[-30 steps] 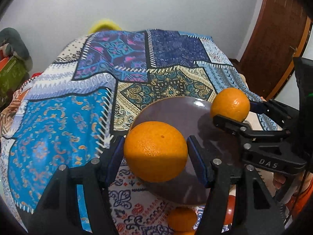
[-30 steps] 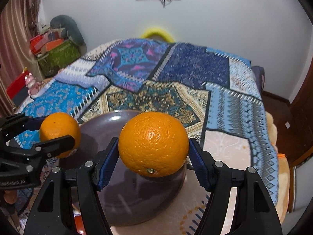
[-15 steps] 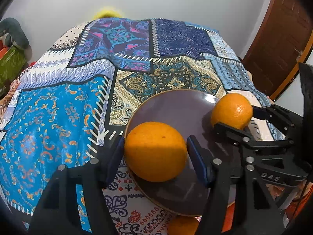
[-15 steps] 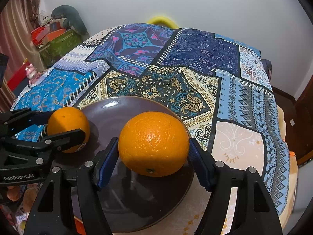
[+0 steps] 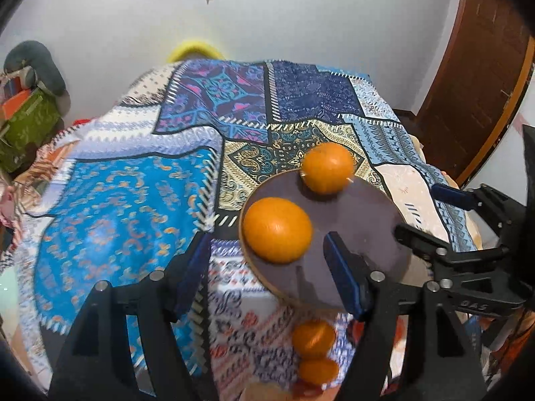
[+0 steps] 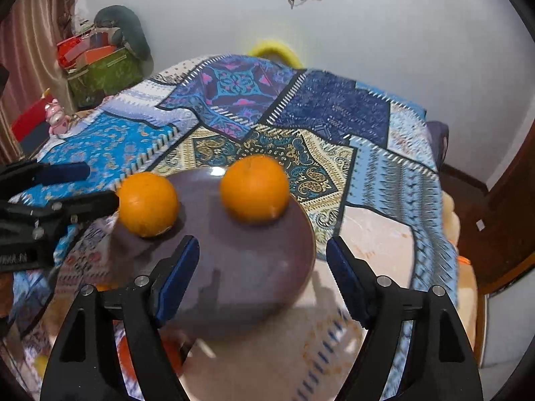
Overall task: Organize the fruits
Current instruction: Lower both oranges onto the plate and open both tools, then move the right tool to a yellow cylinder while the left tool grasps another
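On the patchwork bedspread [image 5: 127, 207] sits a dark plate [image 6: 247, 277] with two oranges, the left orange [image 5: 277, 230] and right orange [image 6: 254, 187]. Both the left gripper [image 5: 267, 270] and right gripper [image 6: 262, 277] have just opened their fingers; each clasped an orange before and now stands wide, empty, drawn back.

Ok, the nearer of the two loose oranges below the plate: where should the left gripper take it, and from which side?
Judging from the left wrist view, grip the nearer loose orange across its widest middle, coming from above. The other loose orange sits right against its far side, so put the pads on the two free flanks.
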